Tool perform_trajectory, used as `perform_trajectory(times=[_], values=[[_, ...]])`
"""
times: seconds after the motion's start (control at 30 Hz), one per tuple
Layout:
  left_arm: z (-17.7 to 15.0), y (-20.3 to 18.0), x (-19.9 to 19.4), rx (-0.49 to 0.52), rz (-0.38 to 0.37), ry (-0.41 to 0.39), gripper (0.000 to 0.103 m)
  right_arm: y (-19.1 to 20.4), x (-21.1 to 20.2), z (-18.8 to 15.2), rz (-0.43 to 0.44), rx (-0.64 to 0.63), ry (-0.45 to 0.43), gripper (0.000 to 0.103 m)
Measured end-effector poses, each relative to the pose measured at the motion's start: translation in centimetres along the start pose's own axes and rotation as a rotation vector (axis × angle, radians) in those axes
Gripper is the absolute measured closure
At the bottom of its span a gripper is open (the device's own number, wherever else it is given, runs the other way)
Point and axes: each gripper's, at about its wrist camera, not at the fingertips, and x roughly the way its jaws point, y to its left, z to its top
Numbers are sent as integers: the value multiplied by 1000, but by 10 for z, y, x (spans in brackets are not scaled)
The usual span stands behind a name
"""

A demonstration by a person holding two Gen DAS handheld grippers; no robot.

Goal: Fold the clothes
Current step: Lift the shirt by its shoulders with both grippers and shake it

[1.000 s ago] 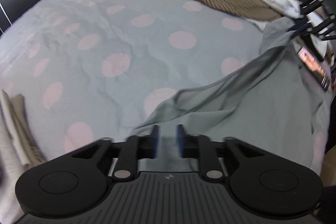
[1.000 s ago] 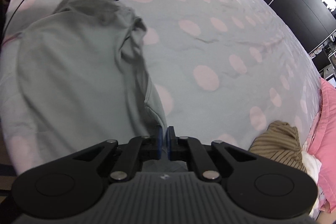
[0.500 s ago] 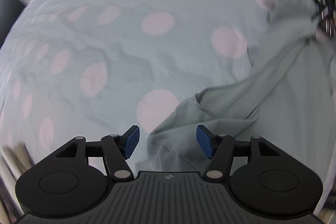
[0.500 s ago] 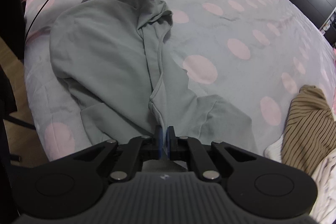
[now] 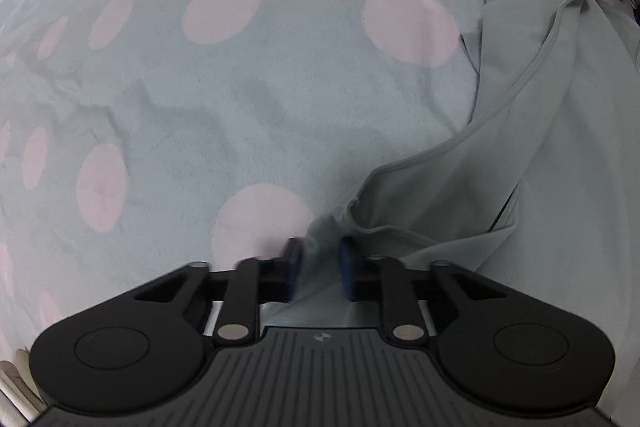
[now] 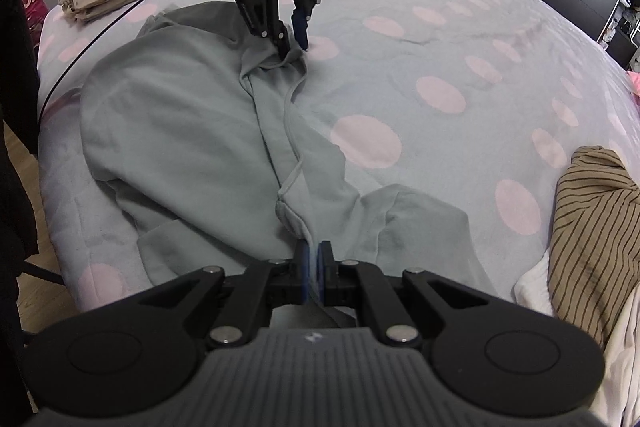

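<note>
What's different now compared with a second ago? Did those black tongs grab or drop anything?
The left tongs opened, letting go of the grey shirt, came down lower, and are now closing on its edge again, fabric between the fingers with gaps still showing. The shirt, stretched up between both tongs before, now lies mostly on the bedspread. The right tongs stayed clamped on the shirt throughout.

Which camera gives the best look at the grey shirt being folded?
The right wrist view: the grey shirt lies nearly whole across the bed, with the left gripper at its far edge. The left wrist view shows only a hem and folds close up.
</note>
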Motion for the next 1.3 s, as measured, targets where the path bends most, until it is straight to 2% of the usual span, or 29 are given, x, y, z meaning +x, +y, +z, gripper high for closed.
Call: perform_trajectory(times=[0.07, 0.17, 0.3, 0.37, 0.6, 0.73, 0.83, 1.0, 1.17, 1.3], values=[[-1, -4, 0, -14, 11, -3, 100, -1, -1, 1, -11, 3, -6, 98], [-5, -10, -10, -64, 50, -23, 101, -1, -4, 1, -29, 7, -17, 98], [-20, -10, -44, -187, 136, -89, 101, -1, -9, 5, -77, 9, -37, 98], [-29, -8, -70, -261, 185, -134, 101, -1, -14, 9, -124, 10, -56, 98], [-78, -16, -174, -480, 289, -304, 101, 2, -45, 52, -392, 36, -199, 98], [-97, -28, -240, -561, 375, -441, 101, 10, -84, 93, -536, 6, -314, 99], [-107, -43, -289, -594, 466, -549, 101, 16, -124, 124, -635, -2, -417, 99], [-124, -69, -374, -665, 577, -775, 101, 51, -197, 165, -820, -61, -590, 99], [-140, -112, -459, -672, 681, -991, 101, 92, -269, 183, -960, -75, -750, 99], [-149, -154, -512, -649, 740, -1123, 101, 124, -301, 180, -1026, -113, -787, 99]])
